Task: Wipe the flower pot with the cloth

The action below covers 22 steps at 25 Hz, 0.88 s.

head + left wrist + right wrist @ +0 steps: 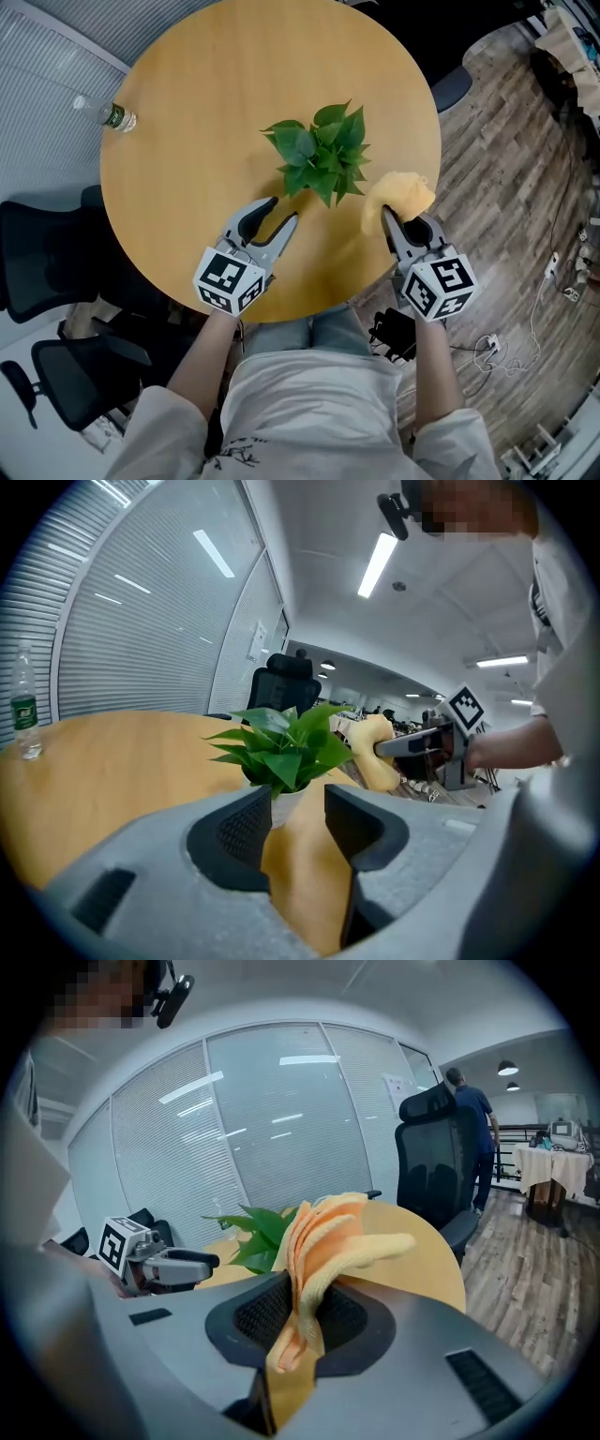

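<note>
On the round wooden bench (206, 112), a small green plant (322, 152) stands right of centre, towards the near edge. From above, its flower pot is hidden under the leaves; in the left gripper view the white flower pot (282, 806) is seen upright below the foliage.

The left gripper (283, 209) is held over the near part of the bench, just left of the plant and pointed at it. Its jaws are set moderately apart and nothing is pressed between them. In its own view the flower pot is framed in the gap beyond the jaw tips; whether the tips touch it cannot be told.

The right gripper (401, 221) is held at the right near edge of the bench, just beside the plant. Its jaws are closed on a folded yellow cloth (401, 195), which is bunched above the jaw tips, with a short tail hanging down between the pads. The cloth is near the leaves, but contact with the pot cannot be made out.

A clear plastic bottle (111, 114) is seen at the far left rim of the bench, well apart from the plant. Black office chairs (47, 253) stand on the left beside the bench.
</note>
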{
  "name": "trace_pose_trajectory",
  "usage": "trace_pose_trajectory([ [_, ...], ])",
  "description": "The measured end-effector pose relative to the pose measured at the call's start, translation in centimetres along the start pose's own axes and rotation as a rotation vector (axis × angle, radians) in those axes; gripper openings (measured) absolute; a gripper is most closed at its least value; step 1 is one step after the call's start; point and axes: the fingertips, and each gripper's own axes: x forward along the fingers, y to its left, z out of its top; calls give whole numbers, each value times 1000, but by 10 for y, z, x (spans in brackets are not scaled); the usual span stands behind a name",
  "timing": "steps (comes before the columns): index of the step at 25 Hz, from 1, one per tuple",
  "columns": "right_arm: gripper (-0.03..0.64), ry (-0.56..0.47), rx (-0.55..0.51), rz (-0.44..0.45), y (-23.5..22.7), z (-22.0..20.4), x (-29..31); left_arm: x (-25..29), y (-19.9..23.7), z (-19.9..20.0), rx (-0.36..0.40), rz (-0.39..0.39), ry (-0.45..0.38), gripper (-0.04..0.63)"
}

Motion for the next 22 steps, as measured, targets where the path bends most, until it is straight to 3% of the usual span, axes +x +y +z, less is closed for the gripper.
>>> trace_pose_trajectory([
  [11, 63, 116, -26, -75, -33, -36, 36, 52, 23, -28, 42, -43, 35, 338],
  [22, 63, 195, -86, -131, -53, -50, 78, 88, 33, -31, 96, -91, 45, 356],
])
